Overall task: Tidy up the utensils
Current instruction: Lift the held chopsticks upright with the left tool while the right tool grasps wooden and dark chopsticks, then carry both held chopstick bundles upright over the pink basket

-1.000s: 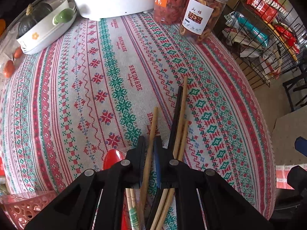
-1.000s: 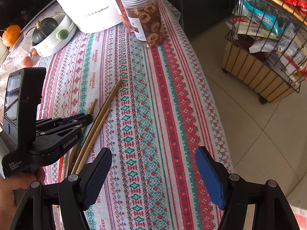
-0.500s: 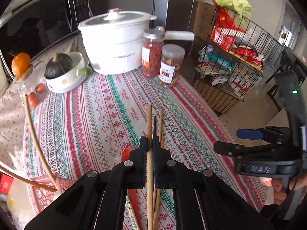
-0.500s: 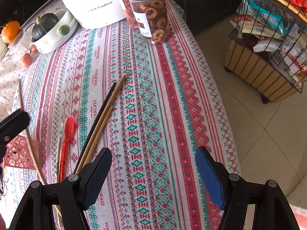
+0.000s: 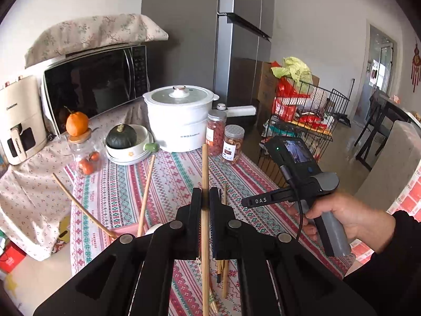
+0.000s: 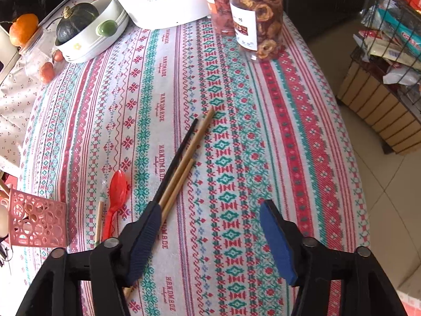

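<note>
My left gripper (image 5: 206, 197) is shut on a wooden chopstick (image 5: 205, 168) and holds it upright above the table. My right gripper (image 6: 210, 208) is open and empty, low over the patterned cloth; it also shows in the left wrist view (image 5: 248, 202). On the cloth lie a black chopstick (image 6: 179, 155) and two wooden chopsticks (image 6: 193, 146) just ahead of its left finger. A red plastic spoon (image 6: 117, 192) and another thin stick (image 6: 99, 218) lie to their left. A pink perforated holder (image 6: 36, 222) at the left edge has utensils standing in it (image 5: 146, 187).
At the back of the table stand a white cooking pot (image 5: 180, 121), two clear jars of dried food (image 6: 256, 13) and a white dish with a dark green squash (image 6: 79, 21). A wire rack of packets (image 5: 305, 113) stands on the floor to the right.
My left gripper has lifted the wooden chopstick off the cloth and tilted up to face the room. My right gripper has moved forward over the chopsticks left on the table.
</note>
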`<state>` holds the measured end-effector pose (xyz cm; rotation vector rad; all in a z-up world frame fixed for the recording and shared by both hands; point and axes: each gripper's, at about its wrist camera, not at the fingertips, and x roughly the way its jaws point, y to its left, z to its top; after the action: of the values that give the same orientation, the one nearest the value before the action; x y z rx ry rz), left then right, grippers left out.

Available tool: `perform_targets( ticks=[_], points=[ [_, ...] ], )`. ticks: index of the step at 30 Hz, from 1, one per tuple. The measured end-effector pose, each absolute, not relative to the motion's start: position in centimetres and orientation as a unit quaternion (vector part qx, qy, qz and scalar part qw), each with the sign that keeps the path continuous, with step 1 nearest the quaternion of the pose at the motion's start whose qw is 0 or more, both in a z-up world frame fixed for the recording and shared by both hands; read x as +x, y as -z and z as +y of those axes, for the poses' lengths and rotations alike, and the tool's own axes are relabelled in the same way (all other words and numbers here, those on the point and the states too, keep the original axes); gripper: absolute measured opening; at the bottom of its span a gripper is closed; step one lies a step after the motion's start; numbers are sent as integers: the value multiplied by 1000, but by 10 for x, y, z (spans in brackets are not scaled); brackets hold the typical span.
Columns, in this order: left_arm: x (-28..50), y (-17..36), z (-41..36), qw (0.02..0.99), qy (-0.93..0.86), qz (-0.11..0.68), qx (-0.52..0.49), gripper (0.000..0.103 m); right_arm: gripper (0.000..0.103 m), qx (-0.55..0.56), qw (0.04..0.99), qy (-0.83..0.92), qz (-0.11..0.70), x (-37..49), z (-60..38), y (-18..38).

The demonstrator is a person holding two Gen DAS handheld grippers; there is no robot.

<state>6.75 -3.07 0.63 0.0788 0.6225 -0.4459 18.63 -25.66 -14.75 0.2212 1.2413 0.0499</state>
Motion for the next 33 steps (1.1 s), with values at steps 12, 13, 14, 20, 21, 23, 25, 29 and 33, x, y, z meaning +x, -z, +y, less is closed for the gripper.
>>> perform_targets(
  ticks=[12,13,14,20,21,23,25,29,33],
  points=[
    [68,-2,22,939,204,278,-16,5,15,98,795,-27,598,244,-227,188],
    [68,-2,23,939,203,278,-17,5,14,94,794,-25,600,247,-227,191],
    [69,-2,24,939,204,278,-17,5,14,89,792,-22,603,248,-227,194],
    [72,0,25,940,196,279,-21,5,12,96,796,-38,597,252,-230,198],
    [72,0,26,941,194,278,-22,5,11,98,798,-41,593,251,-231,199],
    [73,0,28,942,190,275,-25,5,9,113,800,-45,588,247,-236,198],
    [72,0,31,944,184,272,-29,5,8,116,801,-48,585,241,-238,191],
    [71,-3,38,948,176,263,-37,5,4,104,824,-64,553,224,-235,155],
    [70,-7,44,952,167,253,-46,5,4,85,849,-78,515,201,-230,121]
  ],
)
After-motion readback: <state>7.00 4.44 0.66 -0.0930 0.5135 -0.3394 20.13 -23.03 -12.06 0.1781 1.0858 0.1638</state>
